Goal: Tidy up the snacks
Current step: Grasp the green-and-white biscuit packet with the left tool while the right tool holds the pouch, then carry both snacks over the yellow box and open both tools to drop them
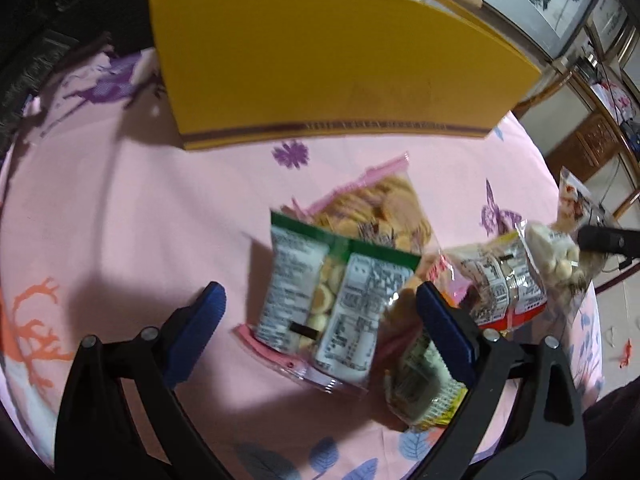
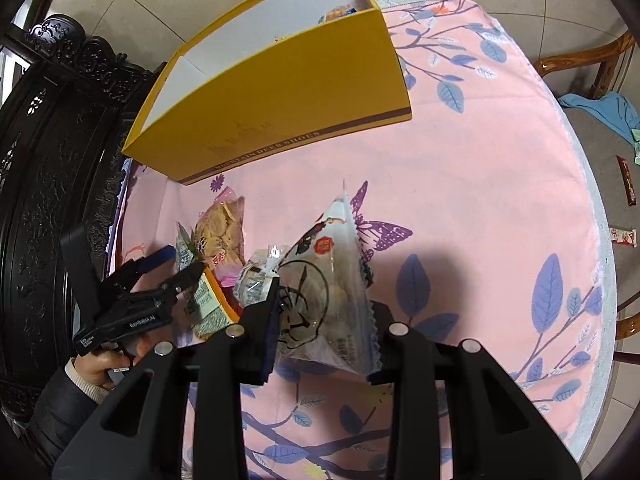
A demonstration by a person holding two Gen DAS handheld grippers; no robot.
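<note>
A yellow shoe box (image 1: 320, 68) stands open on the pink tablecloth, also in the right wrist view (image 2: 280, 96). A pile of snack bags lies in front of it: a green-edged biscuit bag (image 1: 328, 300), a pink-zip cracker bag (image 1: 376, 208) and a red-edged bag (image 1: 504, 284). My left gripper (image 1: 320, 320) is open, its jaws on either side of the green-edged bag; it also shows in the right wrist view (image 2: 176, 268). My right gripper (image 2: 324, 320) is shut on a clear white snack bag (image 2: 332, 276), held above the cloth beside the pile.
A dark carved cabinet (image 2: 48, 184) stands left of the table. A wooden chair (image 2: 600, 64) with a blue cloth (image 2: 604, 112) and small wrappers (image 2: 626, 180) is at the right. The round table's edge (image 2: 600, 240) curves along the right.
</note>
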